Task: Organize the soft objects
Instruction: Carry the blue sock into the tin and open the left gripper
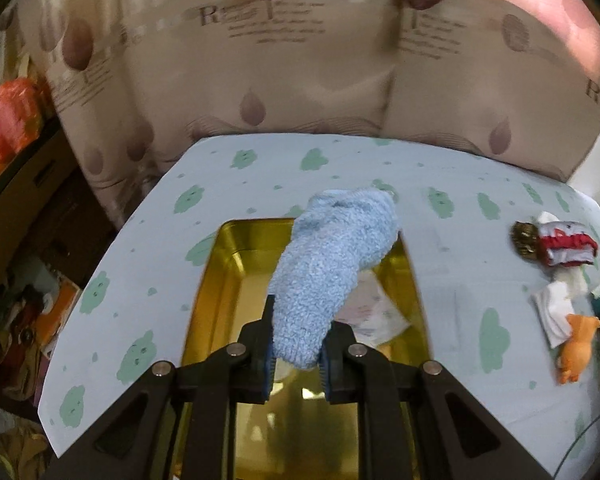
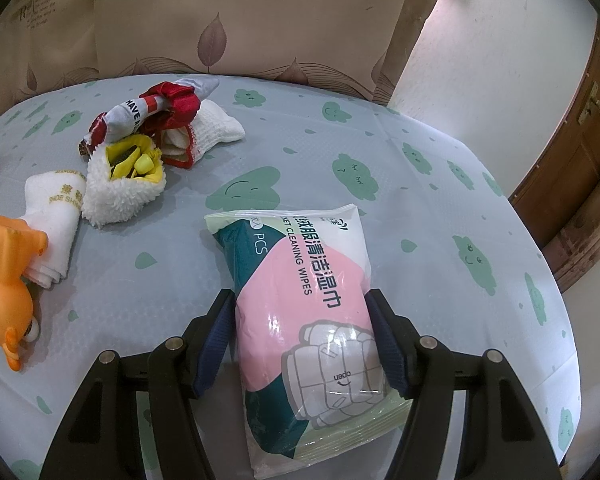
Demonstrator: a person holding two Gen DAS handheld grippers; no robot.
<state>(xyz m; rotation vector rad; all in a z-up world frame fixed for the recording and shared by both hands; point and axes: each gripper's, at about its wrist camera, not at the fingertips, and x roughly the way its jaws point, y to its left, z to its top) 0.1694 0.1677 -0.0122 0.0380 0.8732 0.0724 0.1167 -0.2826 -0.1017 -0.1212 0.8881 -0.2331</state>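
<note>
Left gripper [image 1: 296, 354] clamps a fluffy blue sock [image 1: 332, 256], held above the gold tin [image 1: 210, 304] on the worktop [image 1: 148, 248]; one paper-like item is already inside. Right gripper [image 2: 302, 344] straddles the wipes pack [image 2: 300, 304], pads at its edges; grip unclear. Cloths [image 2: 124, 160] and orange toy [image 2: 4, 280] remain unsorted. Sock hides part of tin.

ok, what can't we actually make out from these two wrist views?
- Left wrist: the gold tin's contents are mostly hidden by the blue fuzzy sock gripped in the left gripper; only a corner of a pale packet shows.
- Left wrist: the curtain print is motion-blurred, unreadable.
- Right wrist: whether the right gripper actually presses the wipes pack; the pack's near end is cut off by the bottom edge.
- Right wrist: the orange toy is cut by the left edge.
</note>
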